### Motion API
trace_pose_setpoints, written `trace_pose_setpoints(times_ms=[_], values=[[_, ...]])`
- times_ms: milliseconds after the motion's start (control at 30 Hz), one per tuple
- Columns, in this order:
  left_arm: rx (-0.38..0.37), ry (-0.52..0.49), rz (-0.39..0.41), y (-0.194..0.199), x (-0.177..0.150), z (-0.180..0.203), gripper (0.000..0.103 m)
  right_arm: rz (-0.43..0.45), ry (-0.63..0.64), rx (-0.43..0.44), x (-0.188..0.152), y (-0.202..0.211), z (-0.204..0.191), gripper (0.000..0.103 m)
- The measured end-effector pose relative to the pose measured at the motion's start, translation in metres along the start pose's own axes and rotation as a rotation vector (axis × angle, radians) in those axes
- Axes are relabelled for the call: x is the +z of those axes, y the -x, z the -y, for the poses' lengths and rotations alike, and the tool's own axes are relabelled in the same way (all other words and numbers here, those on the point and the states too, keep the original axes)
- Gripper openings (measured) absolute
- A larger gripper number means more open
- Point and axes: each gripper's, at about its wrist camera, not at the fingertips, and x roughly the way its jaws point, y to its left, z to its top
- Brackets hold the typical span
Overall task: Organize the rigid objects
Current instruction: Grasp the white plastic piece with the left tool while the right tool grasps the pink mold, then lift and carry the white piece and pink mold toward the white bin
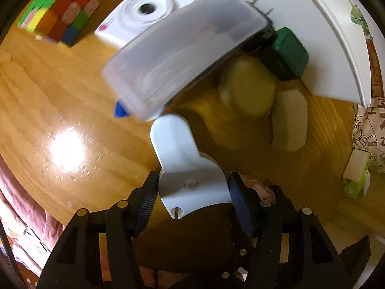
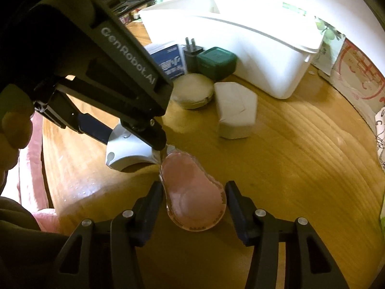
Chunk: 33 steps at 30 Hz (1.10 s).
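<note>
My left gripper (image 1: 193, 193) is shut on the white handle (image 1: 185, 166) of a tool; its clear blurred head (image 1: 182, 55) with a blue tip is lifted over the wooden table (image 1: 60, 110). In the right wrist view the left gripper (image 2: 134, 130) holds that handle (image 2: 127, 151) just left of a pink pear-shaped case (image 2: 192, 192). My right gripper (image 2: 193, 197) is open, one finger on each side of the pink case, which lies on the table. A white bin (image 2: 252, 55) stands at the back.
Near the bin lie a green box (image 2: 216, 62), a round beige case (image 2: 192, 91), a white faceted box (image 2: 234, 109), a black plug (image 2: 192, 53) and a blue-white box (image 2: 170, 60). A white camera (image 1: 149, 12) and a colour cube (image 1: 60, 12) sit far left.
</note>
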Motion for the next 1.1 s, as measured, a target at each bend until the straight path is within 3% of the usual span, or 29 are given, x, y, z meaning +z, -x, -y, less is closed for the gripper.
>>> trace_pose_setpoints(times_ms=[300, 700, 900, 1100], values=[[0.009, 0.059, -0.014, 0.004, -0.009, -0.046, 0.062, 0.015, 0.035, 0.017, 0.003, 0.001, -0.02, 0.053], [0.046, 0.167, 0.043, 0.033, -0.021, -0.107, 0.062, 0.066, 0.087, 0.071, 0.016, 0.003, -0.054, 0.053], [0.077, 0.232, 0.1, 0.053, -0.02, -0.137, 0.062, 0.108, 0.089, 0.107, 0.026, 0.007, -0.058, 0.053], [0.126, 0.273, 0.173, 0.097, -0.011, -0.176, 0.062, 0.191, 0.11, 0.154, 0.052, 0.015, -0.071, 0.053]])
